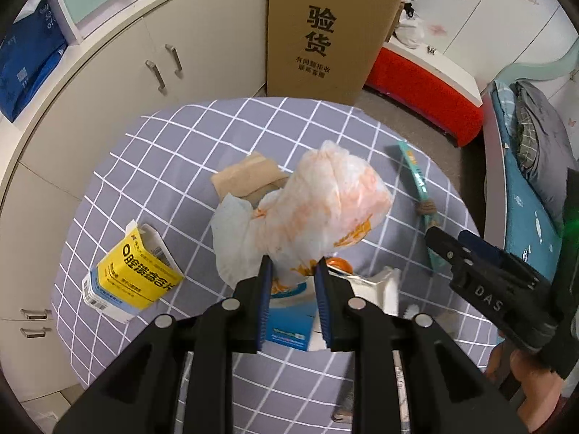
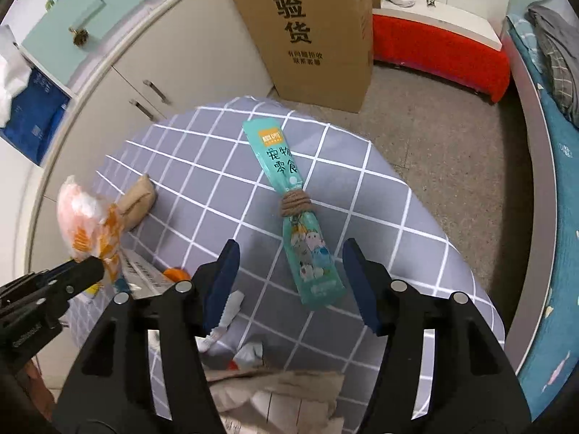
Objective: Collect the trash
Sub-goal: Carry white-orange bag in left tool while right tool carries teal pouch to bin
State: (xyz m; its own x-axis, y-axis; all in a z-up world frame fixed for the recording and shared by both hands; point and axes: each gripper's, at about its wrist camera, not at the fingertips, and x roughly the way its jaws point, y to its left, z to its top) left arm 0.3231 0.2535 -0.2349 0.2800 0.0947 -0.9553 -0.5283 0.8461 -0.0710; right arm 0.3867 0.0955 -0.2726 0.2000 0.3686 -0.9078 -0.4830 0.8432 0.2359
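Left wrist view: my left gripper [image 1: 292,266] pinches the neck of the orange-and-white plastic bag [image 1: 325,199], which hangs bunched above the checked tablecloth [image 1: 173,144]. Beneath it lie a blue-and-white carton [image 1: 289,314], a yellow box [image 1: 139,271] and a brown paper wad [image 1: 249,177]. My right gripper [image 2: 291,282] hangs wide open and empty over the teal snack pouch [image 2: 300,217]. I judge a square close across the pouch's lower half best, clear of the cord knot.

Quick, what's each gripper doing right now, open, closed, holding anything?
Left gripper: shut on the crumpled white and orange plastic bag, lifted above the table.
Right gripper: open, empty, over the teal pet snack pouch.
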